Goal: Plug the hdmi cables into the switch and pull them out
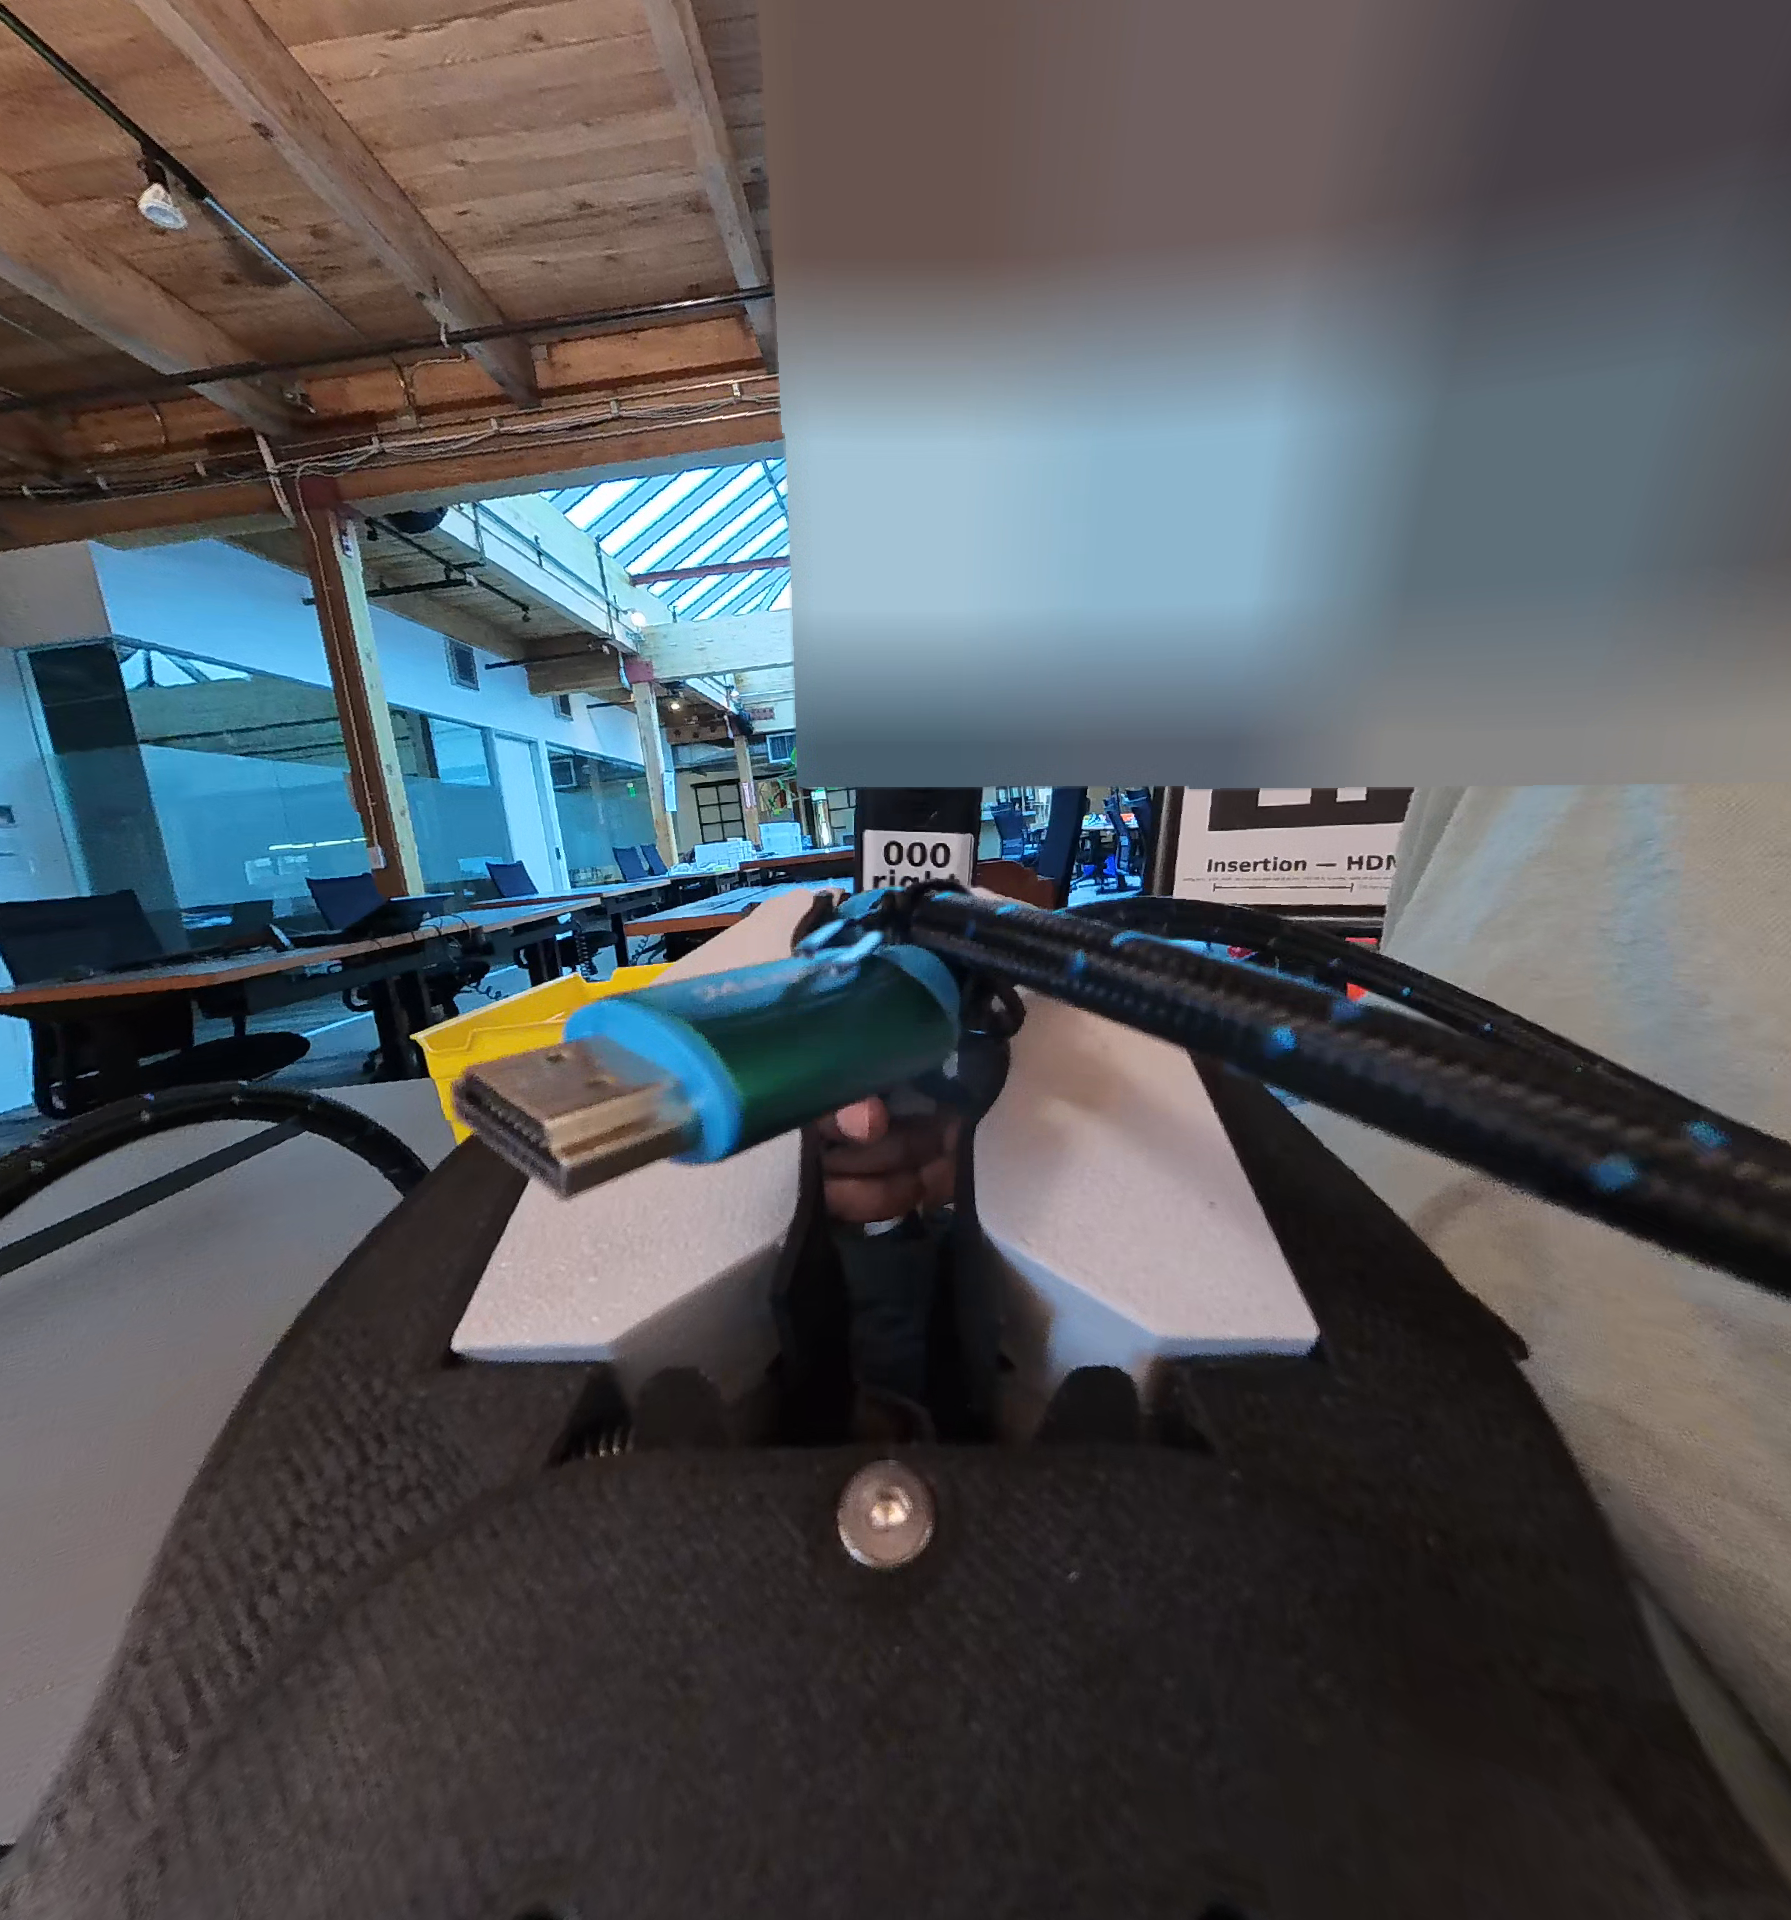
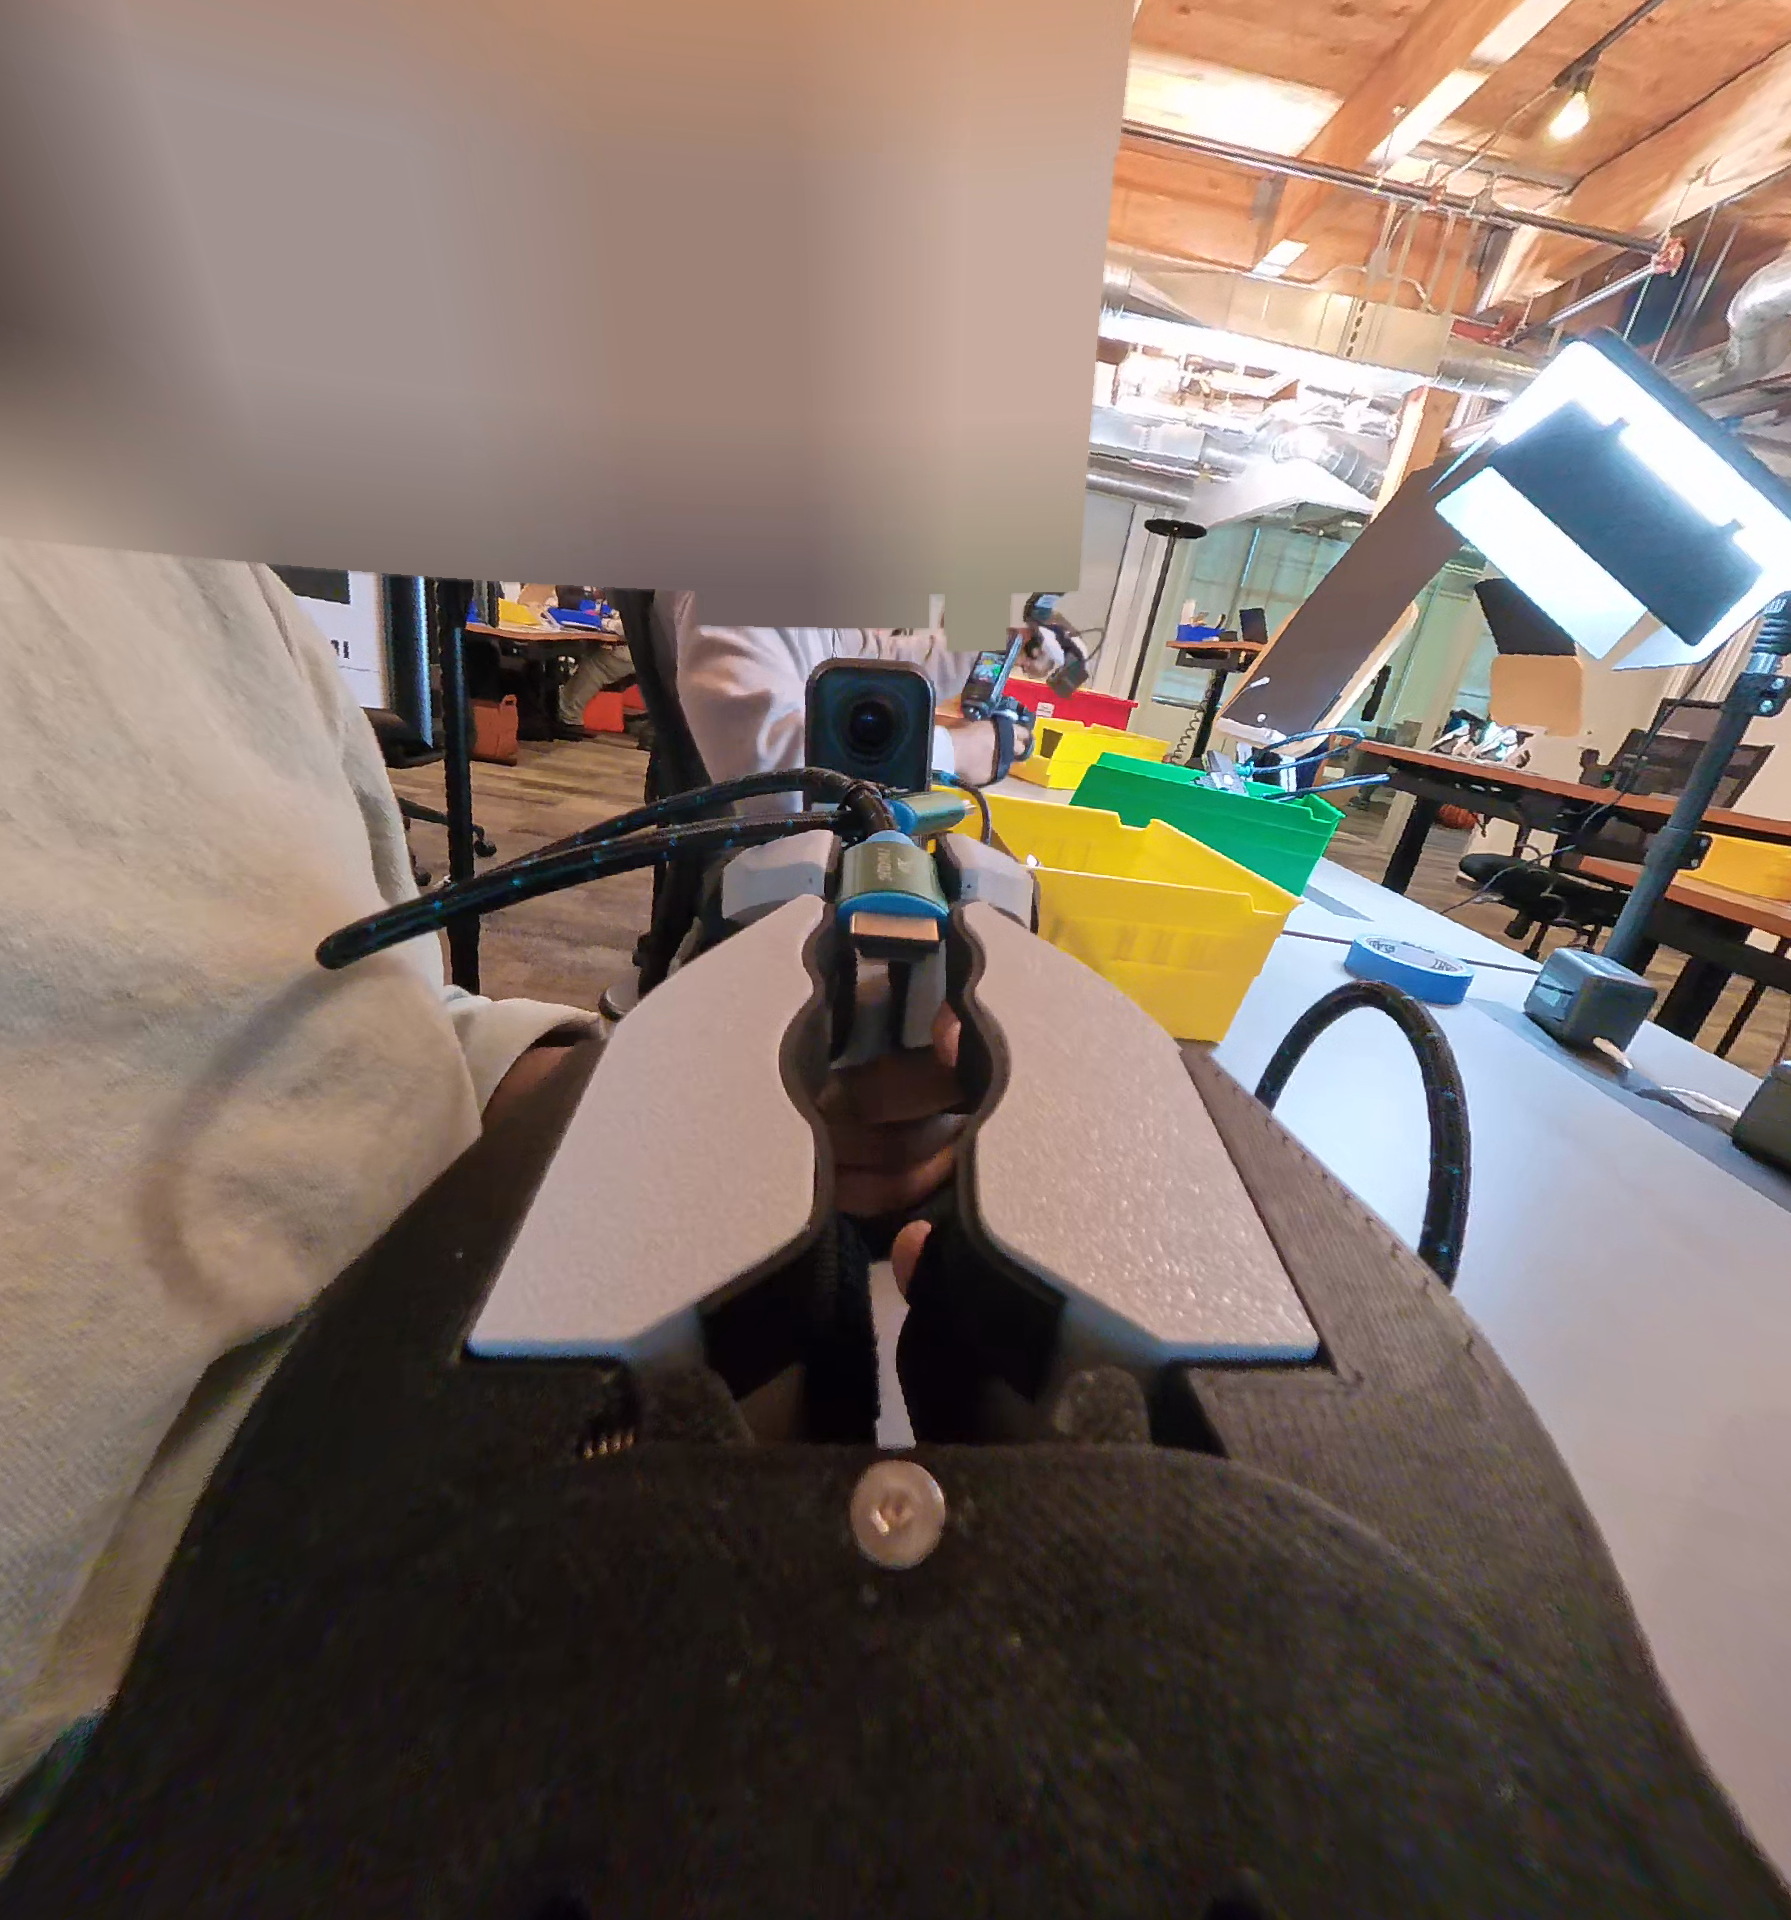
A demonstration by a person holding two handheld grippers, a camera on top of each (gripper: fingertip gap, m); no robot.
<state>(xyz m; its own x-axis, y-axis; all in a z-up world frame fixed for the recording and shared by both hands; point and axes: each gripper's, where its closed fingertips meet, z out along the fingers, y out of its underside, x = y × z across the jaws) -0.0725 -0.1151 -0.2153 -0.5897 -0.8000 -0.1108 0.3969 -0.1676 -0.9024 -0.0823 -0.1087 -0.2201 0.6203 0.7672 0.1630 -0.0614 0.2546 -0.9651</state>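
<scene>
Two tools, two HDMI plugs, two black-blue braided cables [image 1: 1390, 1060]. One cable loop [image 2: 1431, 1122] stands on the desk [image 2: 1597, 1351]. Also there: two yellow bins [image 2: 1161, 914], one green bin [image 2: 1182, 810] and one blue tape roll [image 2: 1408, 966].

The tools face each other, raised off the desk beside the person's light sleeve [image 2: 143, 935].

Right tool [image 2: 891, 935]: fingers nearly together with a narrow gap, looks clamped on the front plug [image 2: 886, 883] at the tips. That plug's long axis runs along the fingers, metal end pointing back at the right camera.

Left tool [image 1: 870, 935]: fingers close together, tips hidden behind plug and cables; cannot tell if it grips anything.

Side plug [image 1: 766, 1049]: green body with blue ends, lying across above the left fingers. Its metal end points to that view's left and slightly down, and its cable runs off right.
</scene>
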